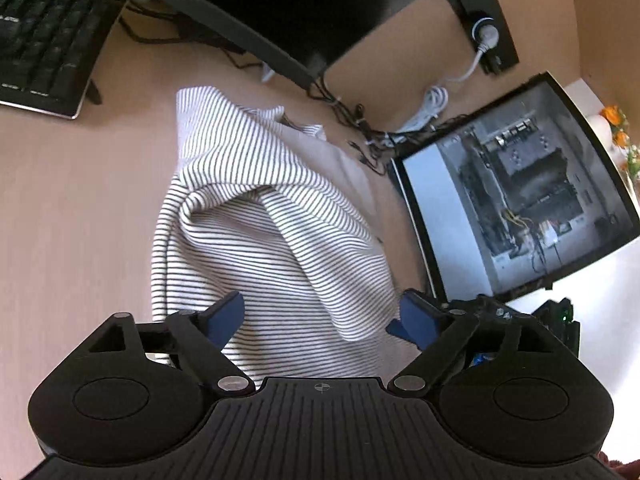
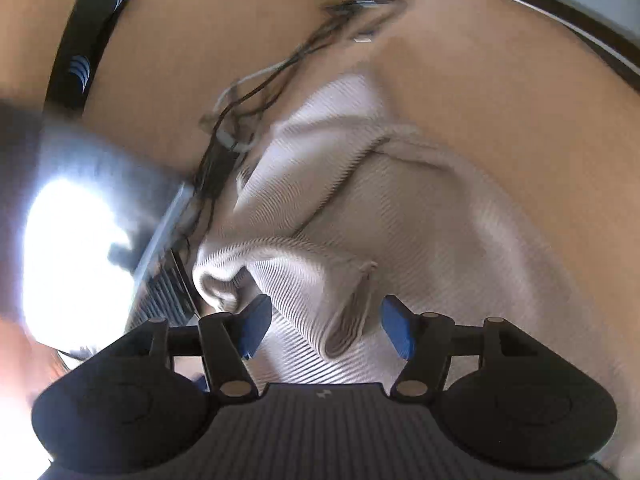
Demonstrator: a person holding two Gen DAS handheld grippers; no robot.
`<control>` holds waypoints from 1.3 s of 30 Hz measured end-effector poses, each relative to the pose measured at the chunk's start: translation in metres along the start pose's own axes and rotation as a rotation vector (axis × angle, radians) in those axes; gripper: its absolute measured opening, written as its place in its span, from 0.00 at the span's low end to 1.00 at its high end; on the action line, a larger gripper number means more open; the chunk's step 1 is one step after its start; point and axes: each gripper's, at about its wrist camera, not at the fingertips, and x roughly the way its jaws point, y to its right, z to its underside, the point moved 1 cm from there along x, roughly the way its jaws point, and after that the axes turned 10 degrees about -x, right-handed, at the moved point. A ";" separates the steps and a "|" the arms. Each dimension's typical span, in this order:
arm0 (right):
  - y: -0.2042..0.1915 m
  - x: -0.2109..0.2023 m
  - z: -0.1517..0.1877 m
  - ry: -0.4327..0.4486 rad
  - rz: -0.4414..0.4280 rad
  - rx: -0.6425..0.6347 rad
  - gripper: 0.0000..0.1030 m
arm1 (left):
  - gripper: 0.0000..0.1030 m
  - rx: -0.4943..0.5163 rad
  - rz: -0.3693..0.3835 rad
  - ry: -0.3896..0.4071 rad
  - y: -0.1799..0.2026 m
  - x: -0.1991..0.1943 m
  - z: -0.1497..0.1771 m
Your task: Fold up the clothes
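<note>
The left claw [image 1: 320, 320] stood with its blue pads [image 1: 226, 316] wide apart at the lower middle of the left wrist view, gripping nothing; the shirt [image 1: 256, 216], white with thin dark stripes, lay rumpled on the counter [image 1: 72, 208] beneath and between them, but the pads did not press it. The shirt ran from the bottom centre up toward the middle of that frame, one fold humped across it. A keyboard [image 1: 44, 32] sat at the upper left, a dark monitor [image 1: 280, 4] along the top, a tangle of cables [image 1: 360, 124] right of the shirt's top end, and a lit screen [image 1: 516, 196] at the right. In the blurred right wrist view, the right claw [image 2: 320, 330] was also parted, a rolled fold of the shirt [image 2: 400, 208] lying in the gap; a pad [image 2: 254, 328] stood clear of the cloth on each side. The shirt filled the centre and right of that frame, with cables [image 2: 240, 120] above it and a bright, smeared screen [image 2: 80, 232] at the left.
</note>
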 end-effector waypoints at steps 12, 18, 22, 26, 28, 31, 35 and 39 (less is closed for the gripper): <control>-0.141 0.011 -0.050 0.319 0.496 -1.314 0.05 | 0.93 -0.016 -0.075 0.029 0.002 0.021 -0.006; -0.113 0.028 -0.016 0.315 0.684 -1.697 0.08 | 0.94 -0.016 -0.108 0.002 0.002 0.037 -0.005; -0.071 0.035 0.010 0.121 0.647 -1.609 0.08 | 0.95 -0.002 -0.129 -0.012 0.004 0.042 -0.006; -0.054 0.016 -0.008 0.064 0.517 -1.311 0.18 | 0.95 0.009 -0.142 -0.010 0.006 0.046 -0.009; -0.052 0.006 -0.033 0.090 0.421 -1.106 0.31 | 0.95 0.029 -0.150 0.008 0.012 0.047 -0.009; -0.043 0.008 -0.077 0.133 0.301 -0.822 0.40 | 0.95 0.115 -0.178 0.075 0.029 0.043 -0.008; -0.026 0.045 -0.109 0.142 0.280 -0.642 0.40 | 0.99 0.232 -0.218 0.187 0.051 0.039 -0.009; -0.015 0.089 -0.115 0.065 0.283 -0.589 0.21 | 1.00 0.265 -0.237 0.231 0.061 0.045 -0.019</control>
